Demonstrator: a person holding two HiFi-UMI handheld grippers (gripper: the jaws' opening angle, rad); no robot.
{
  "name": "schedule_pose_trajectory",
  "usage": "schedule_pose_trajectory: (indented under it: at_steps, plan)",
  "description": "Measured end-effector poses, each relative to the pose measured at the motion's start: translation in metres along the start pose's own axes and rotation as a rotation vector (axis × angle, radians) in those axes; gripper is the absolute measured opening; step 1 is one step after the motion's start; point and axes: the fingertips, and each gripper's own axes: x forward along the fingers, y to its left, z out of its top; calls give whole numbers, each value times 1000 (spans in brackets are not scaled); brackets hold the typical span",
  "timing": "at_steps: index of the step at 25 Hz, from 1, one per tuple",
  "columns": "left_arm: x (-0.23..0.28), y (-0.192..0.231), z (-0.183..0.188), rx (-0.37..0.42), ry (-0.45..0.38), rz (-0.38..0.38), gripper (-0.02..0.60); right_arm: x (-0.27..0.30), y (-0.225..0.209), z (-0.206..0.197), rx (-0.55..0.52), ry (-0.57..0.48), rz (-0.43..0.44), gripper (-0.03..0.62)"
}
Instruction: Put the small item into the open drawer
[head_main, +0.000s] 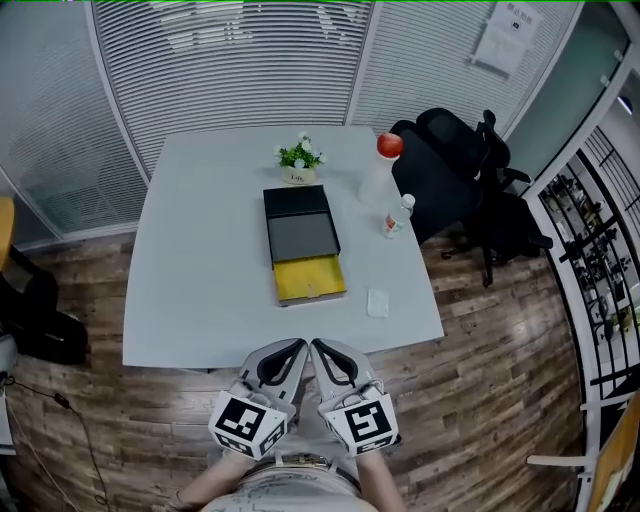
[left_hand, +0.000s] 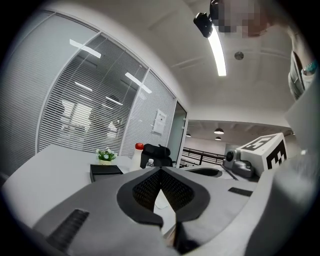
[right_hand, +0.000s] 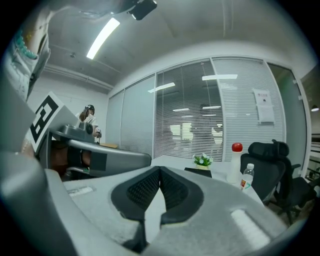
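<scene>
Head view alone shows the yellow drawer open.

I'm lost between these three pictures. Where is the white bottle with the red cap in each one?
Head view: the white bottle is at the table's far right.
Left gripper view: left of centre.
Right gripper view: right of centre.
Shared landmark: the small potted plant, left of the bottle in every view.

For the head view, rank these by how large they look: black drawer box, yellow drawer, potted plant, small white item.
Largest to smallest:
1. black drawer box
2. yellow drawer
3. potted plant
4. small white item
The plant sits farthest from the camera, yet still looks bigger than the item.
</scene>
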Motion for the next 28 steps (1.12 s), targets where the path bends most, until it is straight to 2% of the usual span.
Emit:
schedule_pose_trajectory:
  at_steps: [10, 16, 22, 28]
  plan:
    - [61, 29, 28, 18, -6, 39, -3, 45, -56, 19, 3, 3, 47, 3]
    - [100, 43, 29, 13, 14, 59, -3, 65, -97, 9, -14, 14, 75, 3]
    - [130, 56, 33, 6, 19, 120, -3, 80, -131, 7, 1, 30, 102, 3]
    - [152, 67, 34, 15, 7, 165, -3, 98, -144, 5, -18, 22, 176, 3]
